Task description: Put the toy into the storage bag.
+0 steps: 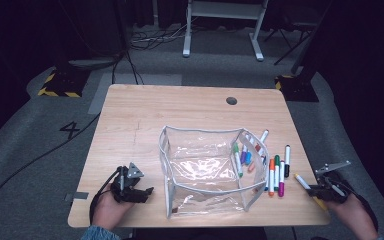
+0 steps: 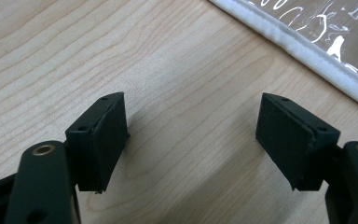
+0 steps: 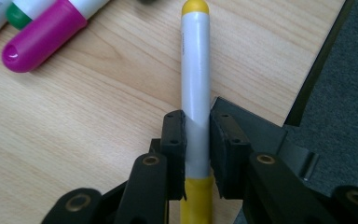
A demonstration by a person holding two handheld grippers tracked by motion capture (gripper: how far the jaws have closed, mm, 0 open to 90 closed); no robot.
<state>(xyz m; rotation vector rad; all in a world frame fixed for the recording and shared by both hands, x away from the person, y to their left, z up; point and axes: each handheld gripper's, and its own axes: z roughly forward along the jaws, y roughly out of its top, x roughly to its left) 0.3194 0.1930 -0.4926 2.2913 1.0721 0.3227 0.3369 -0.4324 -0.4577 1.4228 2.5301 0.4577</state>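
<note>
- Right hand-held gripper [image 3: 196, 140] is clenched on the yellow marker [image 3: 196, 74], pads on the white barrel just above its yellow end, at the bench's [image 1: 130, 115] right edge.
- Left hand-held gripper [image 2: 191, 135] is released, nothing between the jaws, resting on the bench beside the clear pouch [image 1: 200, 170].
- Likely next: lift the marker level, clear the loose markers [image 1: 277, 175], and drop it into the open pouch.
- The grip sits near one end, so the marker may swing.

clear pouch [image 1: 205, 170] mid-table, markers [image 1: 277, 175] just right of it, right gripper [image 1: 314, 189] gripping a marker [image 1: 302, 181] further right, left gripper [image 1: 147, 191] left of pouch
</note>
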